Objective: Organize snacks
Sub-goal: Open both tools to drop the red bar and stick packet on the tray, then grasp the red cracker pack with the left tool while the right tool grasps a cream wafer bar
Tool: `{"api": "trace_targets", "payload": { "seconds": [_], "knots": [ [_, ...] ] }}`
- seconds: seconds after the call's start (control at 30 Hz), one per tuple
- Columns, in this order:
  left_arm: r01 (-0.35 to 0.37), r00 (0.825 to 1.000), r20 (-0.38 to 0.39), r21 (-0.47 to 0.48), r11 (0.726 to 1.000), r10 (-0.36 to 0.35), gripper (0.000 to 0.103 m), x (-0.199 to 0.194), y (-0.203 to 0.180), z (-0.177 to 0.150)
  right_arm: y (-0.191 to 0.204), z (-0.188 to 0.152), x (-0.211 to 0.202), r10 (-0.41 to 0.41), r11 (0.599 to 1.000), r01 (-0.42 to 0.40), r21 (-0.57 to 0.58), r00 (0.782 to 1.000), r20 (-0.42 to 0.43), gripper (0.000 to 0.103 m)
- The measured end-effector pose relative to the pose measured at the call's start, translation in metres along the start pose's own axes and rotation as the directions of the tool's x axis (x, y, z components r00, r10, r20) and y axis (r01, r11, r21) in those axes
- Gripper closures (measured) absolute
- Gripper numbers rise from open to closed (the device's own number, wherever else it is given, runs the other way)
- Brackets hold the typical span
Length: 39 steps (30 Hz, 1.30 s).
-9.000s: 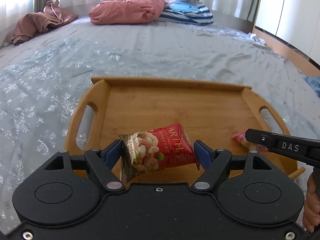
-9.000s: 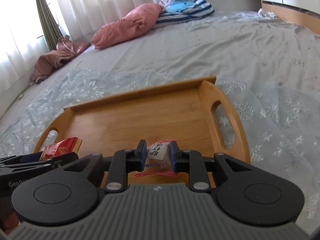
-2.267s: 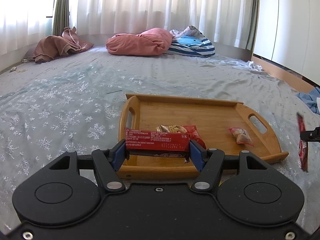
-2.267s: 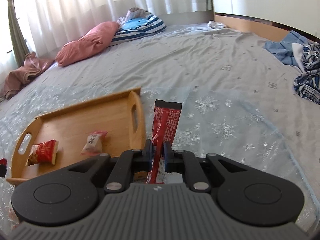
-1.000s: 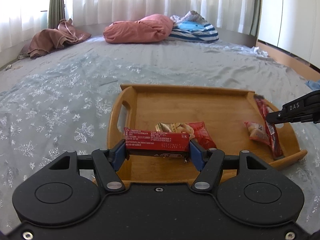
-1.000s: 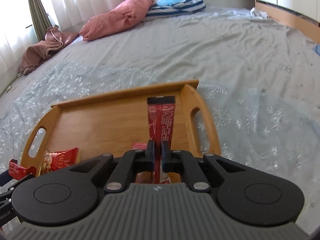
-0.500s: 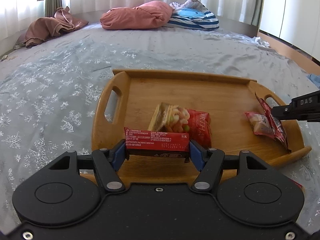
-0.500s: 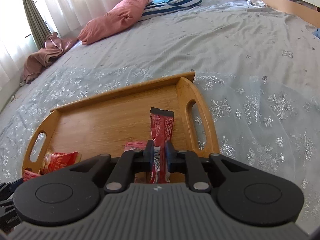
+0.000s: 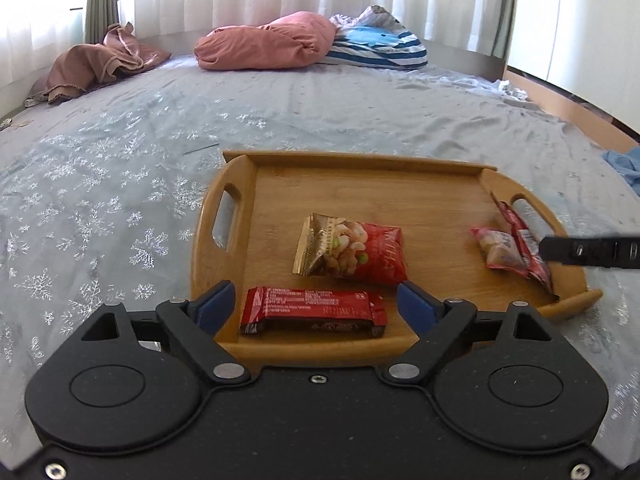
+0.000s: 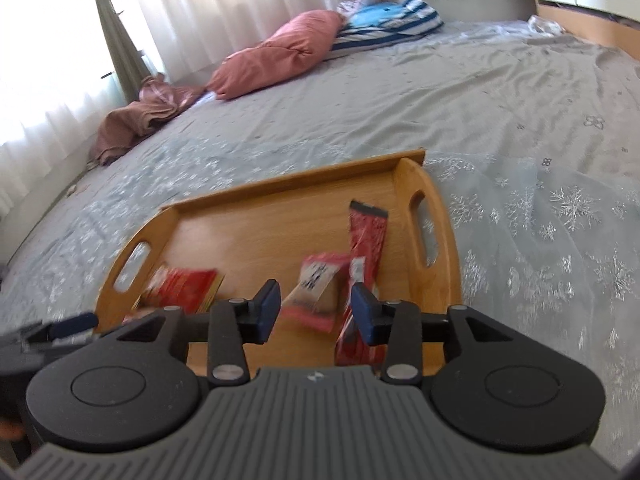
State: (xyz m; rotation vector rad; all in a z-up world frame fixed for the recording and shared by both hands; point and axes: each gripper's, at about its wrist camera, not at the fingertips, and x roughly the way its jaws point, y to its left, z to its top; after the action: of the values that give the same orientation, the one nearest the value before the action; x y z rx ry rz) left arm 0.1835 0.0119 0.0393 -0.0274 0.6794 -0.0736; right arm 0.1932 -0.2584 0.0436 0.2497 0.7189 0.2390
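- We judge the red snack bar (image 9: 314, 309), lying at the near edge of the wooden tray (image 9: 360, 184), light and crinkly; best gripped by its short ends.
- Our left hand-held gripper (image 9: 316, 306) has just spread, pads clear of it.
- Our right hand-held gripper (image 10: 316, 312) has just opened too, holding nothing, with the long red stick pack (image 10: 366, 240) lying free.

Between the jaws lies a red snack bar (image 9: 314, 309) with dark ends. Beyond it, a red and gold nut packet (image 9: 349, 251) rests on the honey-brown wooden tray (image 9: 360, 176). Right of the jaws sit a pale pink packet (image 9: 500, 248) and a long red stick packet (image 9: 520, 236). The bed sheet (image 9: 120, 184) is grey-blue with silver snowflakes; farther off lie a pink pillow (image 9: 268, 42) and a blue-striped pillow (image 9: 380, 46).
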Motion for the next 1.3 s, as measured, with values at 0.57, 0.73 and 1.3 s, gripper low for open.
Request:
{"api": "trace_targets", "payload": {
  "seconds": [0.57,0.73,1.3],
  "knots": [
    [0.05,0.998,0.042,0.029,0.998,-0.051,0.005,-0.087,0.002,-0.047,0.011,-0.095,-0.064,-0.071,0.984,0.079,-0.161,0.996,0.051,0.034],
    [0.034,0.999,0.035,0.019,0.999,-0.035,0.005,-0.102,0.007,-0.064,0.008,-0.124,-0.081,-0.151,0.956,0.149,-0.254,0.988,0.009,0.033],
    [0.006,1.0,-0.02,0.052,0.999,-0.005,0.005,-0.112,0.002,-0.109,-0.015,-0.148,-0.134,-0.334,0.901,0.328,-0.285,0.942,0.03,0.017]
  ]
}}
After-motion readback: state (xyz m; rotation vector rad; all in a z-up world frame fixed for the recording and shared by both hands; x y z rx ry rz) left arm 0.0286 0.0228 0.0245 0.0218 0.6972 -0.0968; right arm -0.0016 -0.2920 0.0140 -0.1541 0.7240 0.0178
